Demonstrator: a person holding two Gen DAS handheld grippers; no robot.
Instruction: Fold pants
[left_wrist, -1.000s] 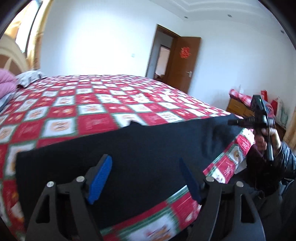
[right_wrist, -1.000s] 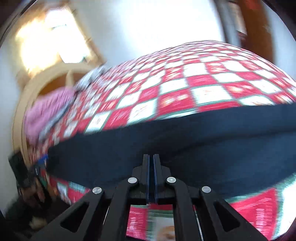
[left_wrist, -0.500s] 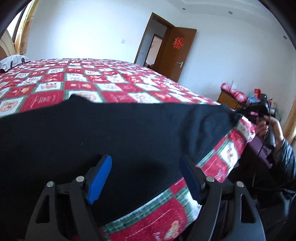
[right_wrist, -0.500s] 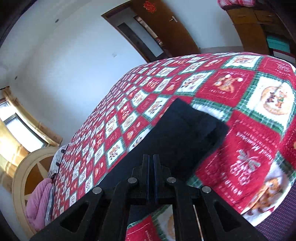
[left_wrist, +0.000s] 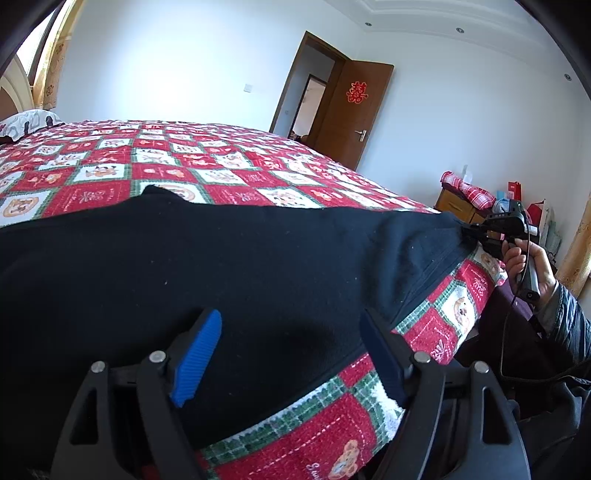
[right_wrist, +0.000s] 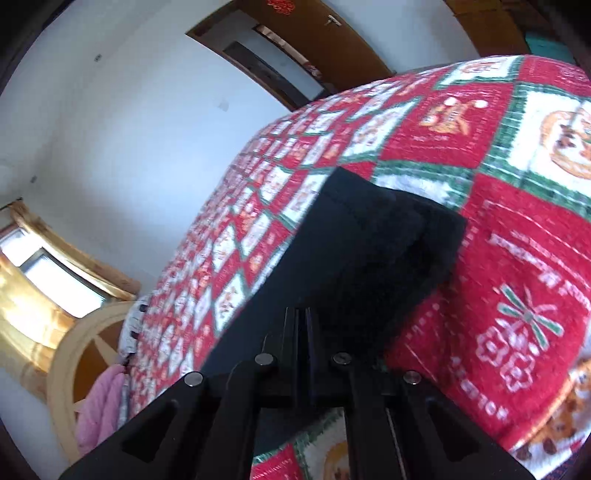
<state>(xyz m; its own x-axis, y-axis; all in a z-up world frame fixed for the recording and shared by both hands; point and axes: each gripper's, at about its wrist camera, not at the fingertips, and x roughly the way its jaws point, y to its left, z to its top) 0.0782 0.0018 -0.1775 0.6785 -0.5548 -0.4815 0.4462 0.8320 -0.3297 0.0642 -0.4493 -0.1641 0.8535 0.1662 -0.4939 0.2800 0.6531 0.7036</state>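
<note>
Pants (left_wrist: 258, 266) lie lengthwise on the bed (left_wrist: 221, 162), seemingly halved; crossfold remains, our left gripper (left_wrist: 291, 354) jaws spread, right gripper (right_wrist: 301, 325) jaws closed.

Hidden, cropped and blurred regions in the two wrist views.

In the left wrist view the black pants (left_wrist: 258, 273) are running off the frame at nine o'clock, so their far end cannot be told; the left gripper (left_wrist: 291, 350) is covering the cloth at six o'clock, and the right gripper (left_wrist: 476, 236) at three o'clock is meeting the dark hem so closely that contact cannot be settled. The items on the cabinet (left_wrist: 458, 206) are appearing too small to identify. In the right wrist view motion blur is smearing the bedspread (right_wrist: 517, 258), and the gripper frame is hiding the pants' near edge at six o'clock.
</note>
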